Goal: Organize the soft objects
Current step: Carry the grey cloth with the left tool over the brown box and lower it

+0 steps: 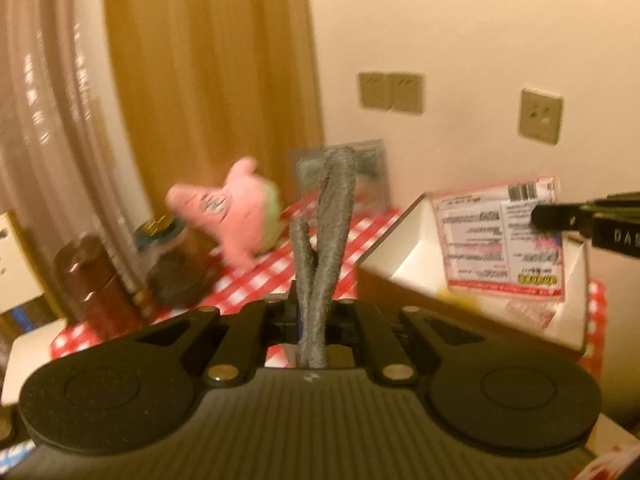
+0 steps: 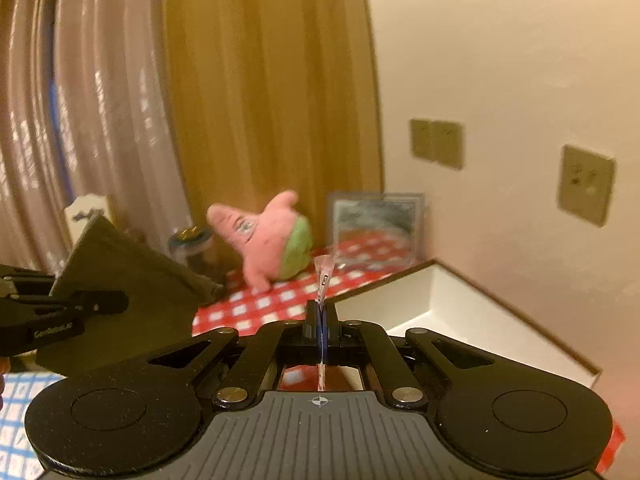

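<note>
I'm gripping a folded grey cloth [image 1: 326, 248] in my left gripper [image 1: 310, 312], the jaws clenched on it so its edge is standing up thin and twisted in the left wrist view; from the right wrist view the same cloth is showing as a broad dark grey sheet at the left, with the left gripper's fingers clamped on its near edge. My right gripper [image 2: 321, 320] is pinching a flat plastic packet [image 2: 323, 276], jaws closed tight on it, so only its thin edge is poking up past the fingertips; in the left wrist view that packet is hanging broadside over the white box [image 1: 404, 252], its printed label and barcode facing me. The white box is sitting open at the right on the red checked tablecloth [image 2: 256, 308]. Far across the cloth, a pink star plush [image 2: 266, 236] with green shorts is leaning near the yellow curtain [image 2: 272, 92], and just right of it a small framed picture [image 2: 376, 224] is propped against the wall. Left of the plush, jars [image 1: 160, 236] are standing, blurred. Everything is smearing with motion.
</note>
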Demonstrator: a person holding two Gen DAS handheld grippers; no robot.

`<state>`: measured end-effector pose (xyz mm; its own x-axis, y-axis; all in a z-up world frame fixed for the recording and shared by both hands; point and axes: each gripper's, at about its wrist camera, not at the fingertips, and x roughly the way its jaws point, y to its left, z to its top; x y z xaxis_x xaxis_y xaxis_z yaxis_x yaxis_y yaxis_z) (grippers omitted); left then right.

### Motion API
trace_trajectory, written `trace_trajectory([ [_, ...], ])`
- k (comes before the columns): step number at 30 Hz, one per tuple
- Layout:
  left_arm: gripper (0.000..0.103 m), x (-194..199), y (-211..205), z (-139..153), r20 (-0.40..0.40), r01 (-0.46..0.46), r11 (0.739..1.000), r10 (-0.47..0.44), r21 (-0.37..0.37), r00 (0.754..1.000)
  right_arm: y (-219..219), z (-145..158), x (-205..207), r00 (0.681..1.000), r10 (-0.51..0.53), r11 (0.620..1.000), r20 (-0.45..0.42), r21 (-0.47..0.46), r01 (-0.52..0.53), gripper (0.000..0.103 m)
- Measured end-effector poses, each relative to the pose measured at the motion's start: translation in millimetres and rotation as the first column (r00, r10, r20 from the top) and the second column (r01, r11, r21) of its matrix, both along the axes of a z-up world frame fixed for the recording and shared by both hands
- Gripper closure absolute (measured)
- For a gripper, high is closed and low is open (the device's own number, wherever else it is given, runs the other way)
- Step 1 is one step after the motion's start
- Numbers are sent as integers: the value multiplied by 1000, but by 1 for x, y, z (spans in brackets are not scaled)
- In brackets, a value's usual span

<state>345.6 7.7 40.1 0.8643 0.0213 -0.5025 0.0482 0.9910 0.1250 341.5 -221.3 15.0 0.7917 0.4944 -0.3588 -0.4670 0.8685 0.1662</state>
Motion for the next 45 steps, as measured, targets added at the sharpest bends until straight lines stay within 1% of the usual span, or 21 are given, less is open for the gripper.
trace_trajectory([
  [6, 98, 32, -46, 17, 32, 96, 995, -96, -4, 995, -33, 13, 7, 997, -72, 997, 28, 2, 72, 103],
  [13, 98, 63, -94, 20, 27, 166, 986, -166, -3, 986, -63, 9, 25, 992, -124, 992, 20, -11, 124, 103],
  [23, 98, 112, -140, -1, -25, 216, 976, -216, -5, 976, -91, -10, 62, 987, -158, 987, -24, -24, 158, 103],
  [31, 98, 155, -162, -21, -65, 237, 971, -239, -29, 969, -107, -24, 98, 984, -169, 985, -57, -27, 168, 103],
  [32, 96, 160, -163, -24, -69, 248, 968, -250, -36, 966, -109, -25, 103, 983, -170, 985, -61, -27, 169, 103],
  [34, 81, 173, -165, -33, -92, 264, 963, -267, -49, 959, -111, -28, 111, 983, -171, 985, -68, -29, 169, 103],
  [36, 69, 185, -164, -42, -118, 247, 967, -252, -56, 960, -112, -32, 117, 983, -169, 985, -77, -31, 167, 103],
  [39, 68, 196, -160, -52, -152, 236, 970, -242, -57, 958, -112, -36, 125, 983, -164, 986, -86, -35, 162, 103],
  [45, 68, 203, -149, -64, -188, 218, 975, -223, -48, 957, -106, -44, 141, 984, -154, 987, -94, -52, 150, 103],
])
